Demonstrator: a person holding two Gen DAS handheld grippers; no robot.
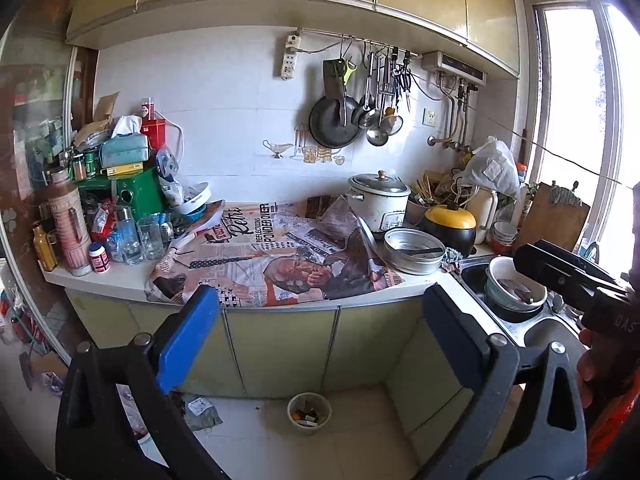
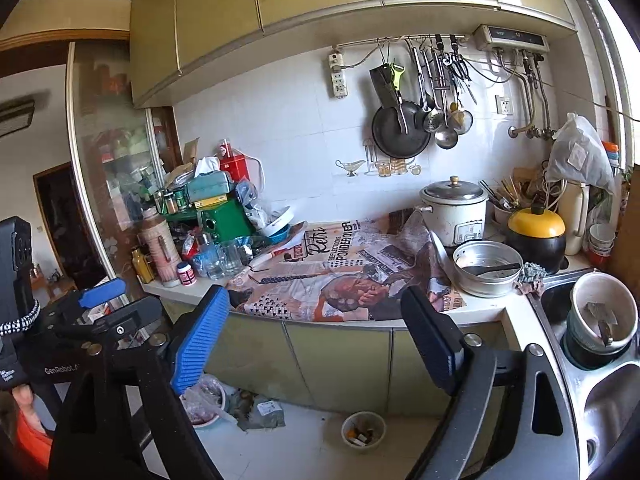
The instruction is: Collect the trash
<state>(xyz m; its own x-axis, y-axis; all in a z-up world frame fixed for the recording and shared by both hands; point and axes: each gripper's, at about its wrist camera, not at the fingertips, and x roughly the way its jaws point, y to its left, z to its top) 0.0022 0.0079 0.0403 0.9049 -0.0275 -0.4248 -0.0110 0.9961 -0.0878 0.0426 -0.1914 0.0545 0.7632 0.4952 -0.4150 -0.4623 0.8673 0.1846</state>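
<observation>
A small round bin (image 1: 309,413) with scraps in it stands on the floor by the cabinet doors; it also shows in the right wrist view (image 2: 363,434). Crumpled wrappers (image 2: 260,410) lie on the floor to its left, near a bowl under plastic (image 2: 204,402). A printed newspaper sheet (image 1: 280,256) covers the counter (image 1: 120,280). My left gripper (image 1: 320,344) is open and empty, held in front of the cabinets. My right gripper (image 2: 320,340) is open and empty too, to the right of the left one (image 2: 100,300).
Bottles, jars and boxes (image 1: 112,200) crowd the counter's left end. A rice cooker (image 1: 378,204), a metal pot (image 1: 414,250) and a yellow-lidded pot (image 1: 450,224) stand at the right. Stacked bowls (image 1: 514,290) fill the sink. Pans and utensils hang on the wall.
</observation>
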